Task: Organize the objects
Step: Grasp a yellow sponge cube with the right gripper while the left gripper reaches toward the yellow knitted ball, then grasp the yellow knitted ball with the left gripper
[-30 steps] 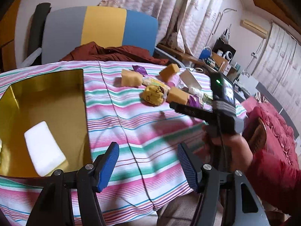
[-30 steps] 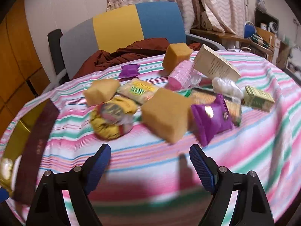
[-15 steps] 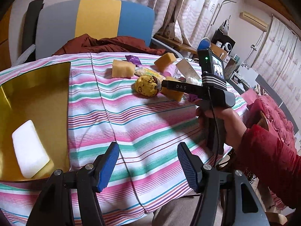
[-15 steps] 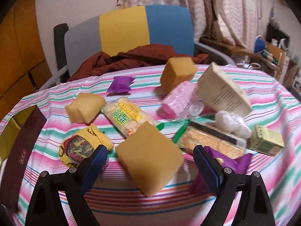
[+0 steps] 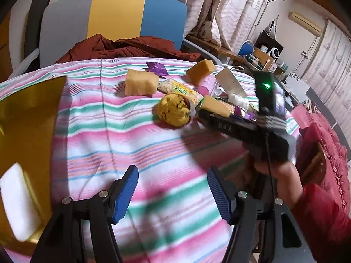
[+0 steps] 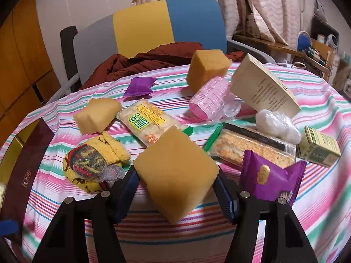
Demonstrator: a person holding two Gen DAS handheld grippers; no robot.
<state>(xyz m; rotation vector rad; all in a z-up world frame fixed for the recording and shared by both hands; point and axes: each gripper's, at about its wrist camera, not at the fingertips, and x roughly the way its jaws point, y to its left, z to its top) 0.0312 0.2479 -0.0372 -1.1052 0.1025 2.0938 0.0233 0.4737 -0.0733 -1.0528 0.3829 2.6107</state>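
Note:
A yellow sponge block (image 6: 175, 171) lies on the striped tablecloth (image 6: 324, 192) between the fingers of my right gripper (image 6: 176, 188), which is open around it. Its fingers reach both sides of the block. In the left wrist view the same block (image 5: 216, 107) shows past the right gripper's body (image 5: 241, 129). My left gripper (image 5: 172, 194) is open and empty above the cloth (image 5: 122, 135), beside a gold box (image 5: 28, 118) holding a white block (image 5: 18, 199).
Around the sponge lie a yellow knitted ball (image 6: 94, 164), a snack packet (image 6: 147, 122), two more sponge blocks (image 6: 97, 114) (image 6: 206, 70), purple packets (image 6: 269, 177), a cracker pack (image 6: 250, 149), a pink roll (image 6: 210, 100), a card box (image 6: 265, 87), a green box (image 6: 318, 146). A chair (image 6: 166, 24) stands behind.
My right gripper has moved forward over the cluster until its open fingers flank the near sponge block. The left gripper has shifted slightly and stays open.

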